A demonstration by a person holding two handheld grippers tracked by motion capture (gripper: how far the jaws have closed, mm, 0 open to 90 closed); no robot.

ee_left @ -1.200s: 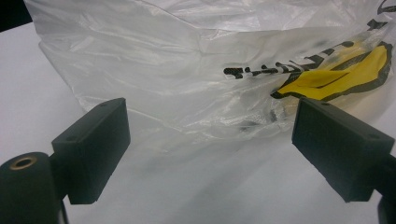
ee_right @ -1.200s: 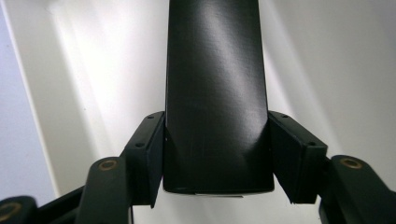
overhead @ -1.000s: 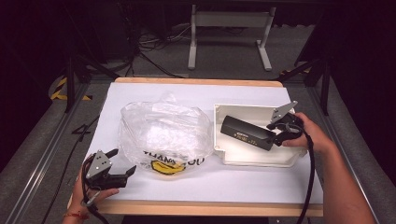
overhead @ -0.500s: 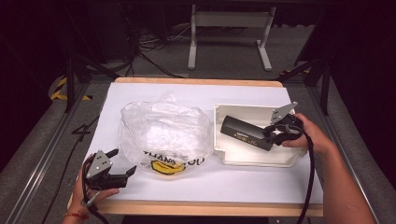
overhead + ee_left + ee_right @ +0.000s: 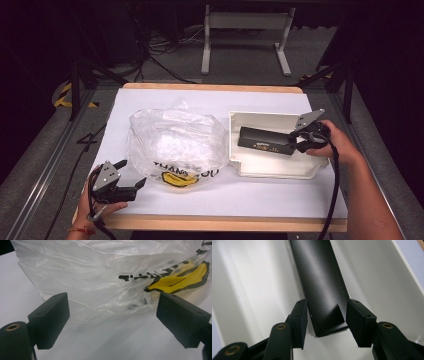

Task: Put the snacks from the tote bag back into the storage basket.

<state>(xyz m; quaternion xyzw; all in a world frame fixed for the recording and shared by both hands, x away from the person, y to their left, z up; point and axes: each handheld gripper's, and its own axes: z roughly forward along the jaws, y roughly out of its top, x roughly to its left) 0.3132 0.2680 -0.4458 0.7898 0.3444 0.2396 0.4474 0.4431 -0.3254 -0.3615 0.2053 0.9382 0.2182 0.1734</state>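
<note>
So the right gripper (image 5: 299,141) was clamped on the near end of the black box (image 5: 265,141), jaws pressed to both sides, with the box reaching away from it inside the white tray (image 5: 272,170). The left gripper (image 5: 131,176) sat wide open on the desk (image 5: 225,197), with the plastic bag (image 5: 175,140) just ahead of its jaws.

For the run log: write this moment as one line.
right gripper: jaws closed on long black box | box in white plastic tray | left gripper: open, facing clear plastic bag
</note>
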